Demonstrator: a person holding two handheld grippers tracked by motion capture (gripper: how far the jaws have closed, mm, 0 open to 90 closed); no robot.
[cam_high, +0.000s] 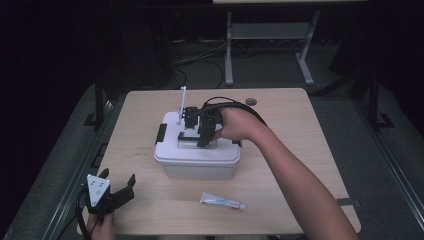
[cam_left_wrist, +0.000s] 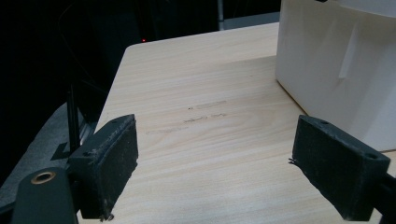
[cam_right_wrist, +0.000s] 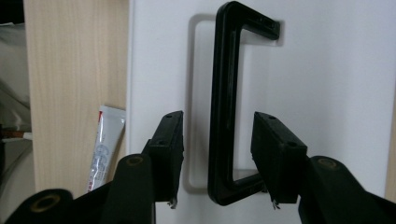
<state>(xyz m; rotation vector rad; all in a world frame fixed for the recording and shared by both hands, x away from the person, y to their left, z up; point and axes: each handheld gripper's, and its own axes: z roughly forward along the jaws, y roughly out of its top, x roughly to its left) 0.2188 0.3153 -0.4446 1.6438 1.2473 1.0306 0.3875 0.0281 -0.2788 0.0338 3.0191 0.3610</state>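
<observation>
**Closing on the box handle**

Straddling the black handle (cam_right_wrist: 224, 107) on top of the white box (cam_high: 197, 157), the right hand-held gripper (cam_right_wrist: 217, 158) is partway closed: its two pads stand either side of the handle's long bar with a gap on each side, not yet pressing on it. The step in hand looks like taking hold of that handle, either to lift the lid or to carry the box.

Taking the box as the landmark and working from the near edge outward: nearest the person, well off the box's front left corner, the left hand-held gripper (cam_high: 116, 192) rests low over the tabletop (cam_high: 280, 115) with its jaws wide and nothing between them; its own view has bare wood ahead and the box's side wall at the right. Just in front of the box lies a small white tube (cam_high: 223, 201), apart from it. On the box lid sits the handle, lying flat in its recess. The right hand reaches in from the box's right side and holds its gripper pointing down at the lid. A black latch (cam_high: 160, 133) sits on the box's left end, and a thin white rod (cam_high: 182, 102) stands up at its far left corner.

The next move calls for finishing the squeeze squarely on the bar, since the handle lies flat and leaves little room beneath for the pads.
</observation>
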